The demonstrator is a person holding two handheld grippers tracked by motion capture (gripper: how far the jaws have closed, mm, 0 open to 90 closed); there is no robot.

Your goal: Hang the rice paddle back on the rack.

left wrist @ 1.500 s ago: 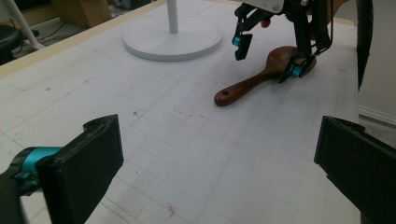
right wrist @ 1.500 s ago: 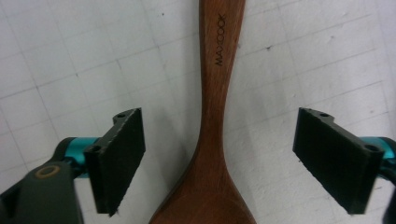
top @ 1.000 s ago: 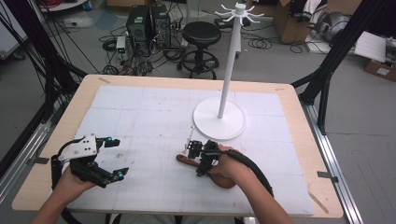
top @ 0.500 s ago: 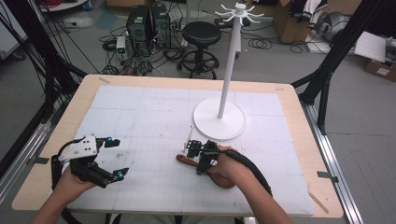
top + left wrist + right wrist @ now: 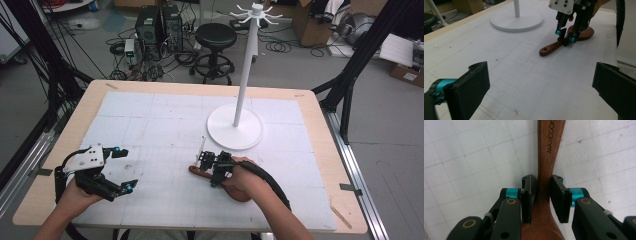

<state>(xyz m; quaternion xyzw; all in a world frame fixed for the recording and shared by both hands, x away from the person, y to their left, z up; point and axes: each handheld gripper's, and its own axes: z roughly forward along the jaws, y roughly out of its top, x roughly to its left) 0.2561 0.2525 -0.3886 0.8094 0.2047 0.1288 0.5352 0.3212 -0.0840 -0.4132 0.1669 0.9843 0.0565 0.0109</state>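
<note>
Now my right tongs (image 5: 541, 195) have just been closing on wooden spoon (image 5: 547, 157) handle nr table's (image 5: 310, 107) front edge; left tongs (image 5: 541, 87) wide open, empty.

Wooden table (image 5: 60, 145) with pale rim, topped by a white gridded mat (image 5: 150, 125) covering nearly all of it. Toward the far right corner, round white base of a stand (image 5: 235, 126), pole upright. Near the middle of the near edge, a brown wooden spoon (image 5: 200, 172) lying flat.
</note>
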